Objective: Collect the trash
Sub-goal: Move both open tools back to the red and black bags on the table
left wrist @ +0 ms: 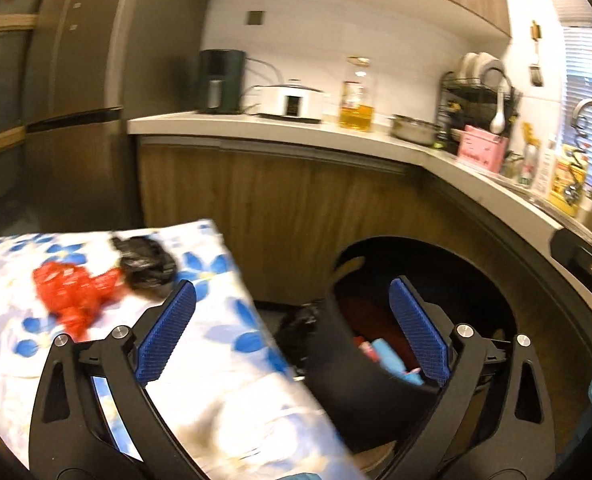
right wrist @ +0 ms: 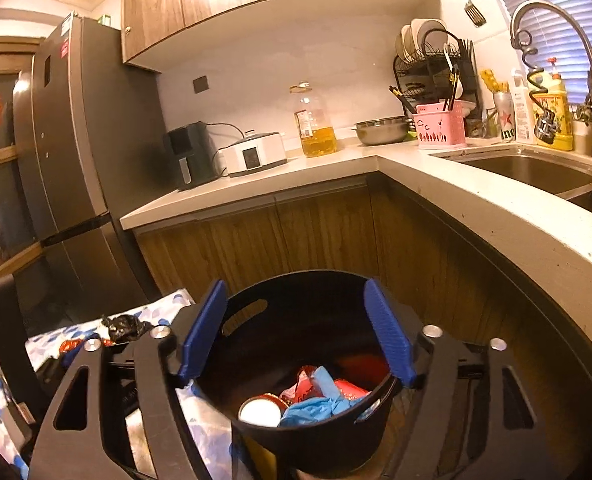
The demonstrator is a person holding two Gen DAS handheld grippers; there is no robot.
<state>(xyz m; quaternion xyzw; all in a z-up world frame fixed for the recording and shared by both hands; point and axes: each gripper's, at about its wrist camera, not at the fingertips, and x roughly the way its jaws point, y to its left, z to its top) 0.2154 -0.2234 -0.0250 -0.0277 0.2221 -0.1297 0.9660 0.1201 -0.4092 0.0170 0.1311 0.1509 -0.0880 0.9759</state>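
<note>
Left gripper (left wrist: 291,328) spread wide, nothing between the blue pads (left wrist: 167,334). It hangs over the edge of the floral cloth (left wrist: 215,380), with the black bin (left wrist: 376,364) just to its right.

Right gripper (right wrist: 296,332) also parted, empty, held above the bin's (right wrist: 296,436) mouth. No pad touches the rim.

In the bin: a blue glove (right wrist: 316,408), red wrappers (right wrist: 344,390), a round white lid or can top (right wrist: 259,414). From the left wrist view only a bit of blue and red shows low inside.

Trash left on the cloth: a crumpled red wrapper (left wrist: 71,292) and a wadded black bag (left wrist: 145,266), touching each other, near the cloth's far edge. From the right wrist view the black bag (right wrist: 125,326) shows left of the bin, the red piece mostly hidden behind my gripper.

Another dark wad (left wrist: 298,324) lies between cloth and bin; too blurred to tell what it is.

Bin stands on the floor by the wooden cabinets (right wrist: 296,224).
</note>
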